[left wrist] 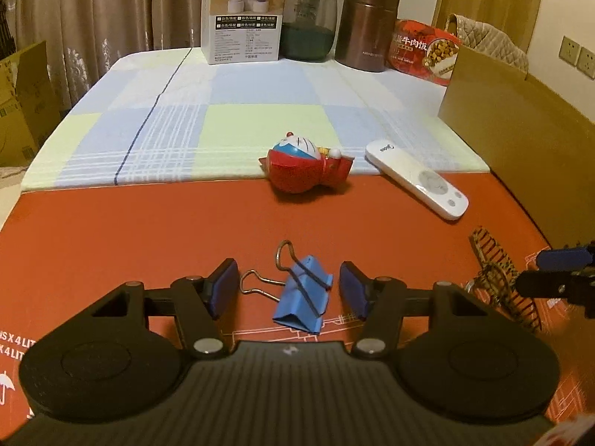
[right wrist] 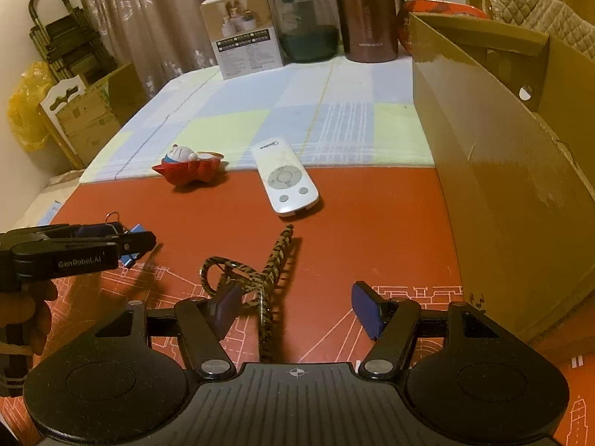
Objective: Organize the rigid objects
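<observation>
Red mat [left wrist: 111, 230]: one binder clip [left wrist: 303, 299], one remote [left wrist: 418, 180], one figurine [left wrist: 306, 165].

My left gripper [left wrist: 289, 288], black with blue pads, frames a blue binder clip [left wrist: 303, 304] on the red mat [left wrist: 148, 230]. Beyond the mat: a red-and-blue figurine [left wrist: 306, 165], a white remote [left wrist: 418, 180], a pastel checked cloth [left wrist: 223, 111]. Beside the clip: a tiger-striped comb [right wrist: 267, 264].

Home interior, likely bedroom or living room. Patterned curtains [left wrist: 111, 3] behind table; checked cloth [left wrist: 223, 111] over it (pastel blue and green). Quilted jacket [left wrist: 487, 35] draped at right, wall sockets [left wrist: 578, 55], cardboard boxes [right wrist: 89, 111] on floor, household clutter: thermos [left wrist: 368, 24], food pack [left wrist: 424, 50].
</observation>
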{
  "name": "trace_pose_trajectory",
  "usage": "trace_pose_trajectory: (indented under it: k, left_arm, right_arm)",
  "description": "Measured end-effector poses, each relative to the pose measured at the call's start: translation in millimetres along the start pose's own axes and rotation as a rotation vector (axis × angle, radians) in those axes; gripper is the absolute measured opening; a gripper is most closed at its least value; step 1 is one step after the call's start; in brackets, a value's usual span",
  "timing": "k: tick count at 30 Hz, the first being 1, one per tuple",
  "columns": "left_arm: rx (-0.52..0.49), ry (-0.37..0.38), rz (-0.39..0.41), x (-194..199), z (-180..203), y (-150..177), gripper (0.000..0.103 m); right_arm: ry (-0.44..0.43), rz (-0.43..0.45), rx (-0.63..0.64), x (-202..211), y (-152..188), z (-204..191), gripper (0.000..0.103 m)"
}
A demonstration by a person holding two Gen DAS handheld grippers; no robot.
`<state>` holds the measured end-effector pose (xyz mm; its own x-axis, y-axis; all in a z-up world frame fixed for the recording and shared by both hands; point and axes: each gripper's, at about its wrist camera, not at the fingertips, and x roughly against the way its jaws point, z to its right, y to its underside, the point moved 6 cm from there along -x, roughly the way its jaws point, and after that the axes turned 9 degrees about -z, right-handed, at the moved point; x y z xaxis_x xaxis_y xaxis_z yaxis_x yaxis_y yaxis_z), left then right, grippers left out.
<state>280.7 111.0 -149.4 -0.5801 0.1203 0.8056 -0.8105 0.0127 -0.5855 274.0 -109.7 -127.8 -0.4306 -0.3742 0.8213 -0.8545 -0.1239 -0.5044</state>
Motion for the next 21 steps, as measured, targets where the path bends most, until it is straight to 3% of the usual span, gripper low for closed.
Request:
trace_pose_trajectory:
  k: [4,5,6,9,15,21]
  left_arm:
    - [-0.022,0.066,-0.006,1,6,-1,0.042]
    - [-0.06,0.078,-0.002,2,10,-1,0.028]
    - [-0.098,0.11,-0.006,1,15,-1,0.023]
    - [-0.158,0.124,-0.007,0,24,0,0.02]
    - [-0.148,0.127,-0.013,4,30,2,0.014]
    - [-0.135,0.13,0.02,19,31,-1,0.001]
  right_arm:
    - [-0.006,0.003,0.007,0,-1,-3,0.063]
    - [-0.008,0.003,0.006,0,-1,-3,0.063]
    - [-0.008,0.003,0.006,0,-1,-3,0.063]
    - [-0.009,0.005,0.005,1,0,-2,0.063]
    - [-0.005,0.003,-0.006,1,-1,1,0.063]
    - [-0.012,0.009,0.006,2,-1,-3,0.063]
